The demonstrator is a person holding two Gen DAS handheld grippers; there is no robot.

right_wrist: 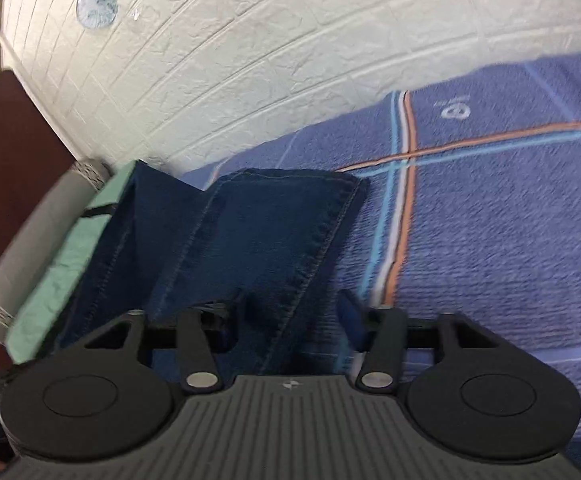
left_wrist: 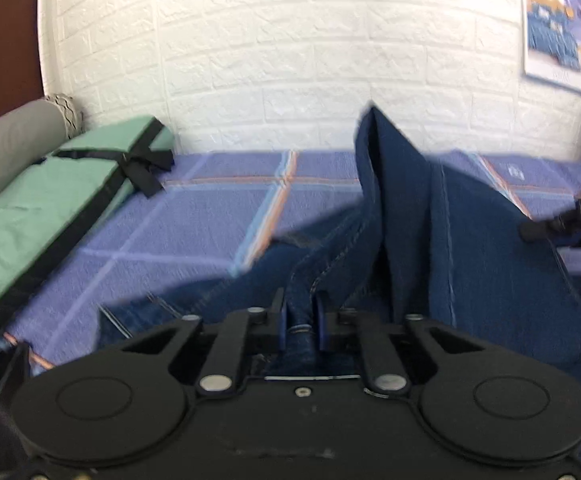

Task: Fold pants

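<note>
- Denim first: the left gripper [left_wrist: 300, 326] has its jaws drawn in narrow on a thick seamed fold of the dark blue denim pants [left_wrist: 418, 216], which run between the blue pads and up toward 12 o'clock in the left wrist view.
- Right gripper [right_wrist: 290, 316] straddles a stitched edge of the same pants [right_wrist: 250, 236]; its jaws stand partly apart, and the blur keeps me from telling whether the pads press the cloth.
- From the left wrist view, that gripper shows only as a dark tip at 3 o'clock, at the far side of the raised denim.
- The pants lie on the lilac-blue checked bed cover with orange and pale stripes [right_wrist: 490, 220], one part lifted into a peak, the rest draped flat.
- Step in hand, as I judge it: taking hold of both sides of the garment for a fold, with no fold laid yet.
- Next move likely calls for a firm right-hand hold, then both hands carrying the cloth together so the edges meet squarely.
- Beyond, at 9 to 10 o'clock, lie a mint-green pad tied with black straps [left_wrist: 50, 200] and a grey roll [left_wrist: 10, 144], before the white brick-pattern wall [left_wrist: 290, 60].
</note>
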